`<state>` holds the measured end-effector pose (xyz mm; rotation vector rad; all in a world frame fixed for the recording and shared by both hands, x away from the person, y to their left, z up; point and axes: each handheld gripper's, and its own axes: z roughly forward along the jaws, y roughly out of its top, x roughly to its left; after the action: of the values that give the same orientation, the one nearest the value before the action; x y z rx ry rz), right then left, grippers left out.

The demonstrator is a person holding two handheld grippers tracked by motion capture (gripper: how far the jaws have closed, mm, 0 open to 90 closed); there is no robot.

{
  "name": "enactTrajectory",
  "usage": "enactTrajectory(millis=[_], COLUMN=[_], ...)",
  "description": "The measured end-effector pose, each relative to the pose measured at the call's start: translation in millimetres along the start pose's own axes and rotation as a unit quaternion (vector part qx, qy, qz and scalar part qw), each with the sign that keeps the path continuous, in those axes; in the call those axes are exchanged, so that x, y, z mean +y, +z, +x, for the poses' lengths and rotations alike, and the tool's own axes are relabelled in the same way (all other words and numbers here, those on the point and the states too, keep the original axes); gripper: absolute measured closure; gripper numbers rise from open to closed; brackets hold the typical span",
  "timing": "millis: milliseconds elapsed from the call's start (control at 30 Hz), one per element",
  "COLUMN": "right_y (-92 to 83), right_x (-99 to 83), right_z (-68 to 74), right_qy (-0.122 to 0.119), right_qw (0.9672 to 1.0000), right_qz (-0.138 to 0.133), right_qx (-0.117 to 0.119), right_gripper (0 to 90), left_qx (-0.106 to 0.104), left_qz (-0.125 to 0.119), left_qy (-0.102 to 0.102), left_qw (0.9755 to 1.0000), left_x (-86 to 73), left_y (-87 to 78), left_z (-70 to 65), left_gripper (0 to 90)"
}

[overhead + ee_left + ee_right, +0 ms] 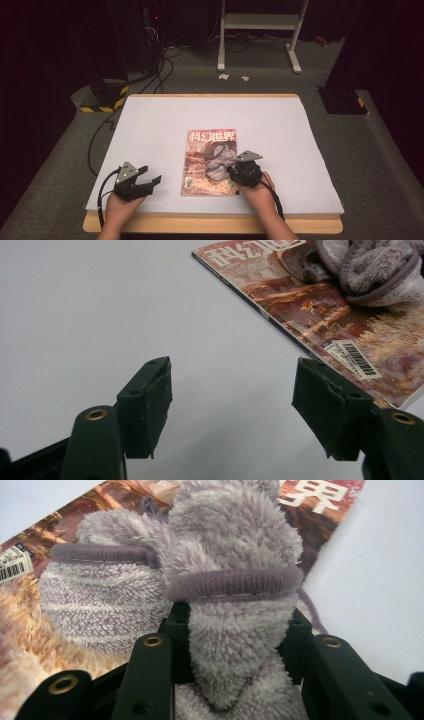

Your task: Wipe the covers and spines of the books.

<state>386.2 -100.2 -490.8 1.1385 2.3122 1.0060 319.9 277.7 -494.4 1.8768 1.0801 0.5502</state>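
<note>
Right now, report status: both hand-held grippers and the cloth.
Left hand-held gripper open, off the magazine. Right hand-held gripper shut on fuzzy cloth, atop magazine. Nothing in the way.

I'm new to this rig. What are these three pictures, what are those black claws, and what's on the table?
No robot here: a person holds a two-jaw tool in each hand. The high view looks down on the table; the other two come from cameras riding on each tool, looking along its jaws. A magazine lies flat on the white top, with a fuzzy grey cloth on it. The right gripper has its jaws closed on a fold of that cloth. The left gripper rests open beside the magazine, holding nothing.
</note>
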Motion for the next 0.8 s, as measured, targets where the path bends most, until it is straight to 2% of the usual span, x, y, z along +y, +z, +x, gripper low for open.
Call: enactTrajectory(millis=[200,433,500,600,667,800], right_y=[10.5,25.9,28.3,31.8,34.0,33.7], right_x=[8.2,21.2,23.8,27.3,29.0,29.0], right_z=[10.6,37.9,44.1,52.7,57.2,58.2], right_qy=[-0.007,-0.019,-0.023,-0.029,-0.038,-0.04], right_qw=[0.9999,0.9995,0.9994,0.9992,0.9989,0.9989], right_qz=[0.0,-0.001,0.0,0.0,-0.002,-0.002], right_qx=[0.013,0.025,0.026,0.028,0.027,0.023], right_gripper=[61.4,61.6,61.5,61.6,61.5,61.3], left_qx=[-0.004,-0.011,-0.014,-0.013,-0.014,-0.019], left_qz=[-0.002,-0.014,-0.018,-0.014,-0.014,-0.015], left_qy=[0.001,-0.003,-0.01,-0.01,-0.01,-0.003], left_qw=[1.0,0.9998,0.9997,0.9998,0.9997,0.9997], left_x=[2.6,9.9,10.7,11.0,12.2,15.8], left_y=[2.3,6.0,7.2,11.1,12.7,15.2], left_z=[-0.5,2.1,3.8,5.0,4.5,-0.2], left_gripper=[32.2,32.2,32.2,32.2,32.2,32.2])
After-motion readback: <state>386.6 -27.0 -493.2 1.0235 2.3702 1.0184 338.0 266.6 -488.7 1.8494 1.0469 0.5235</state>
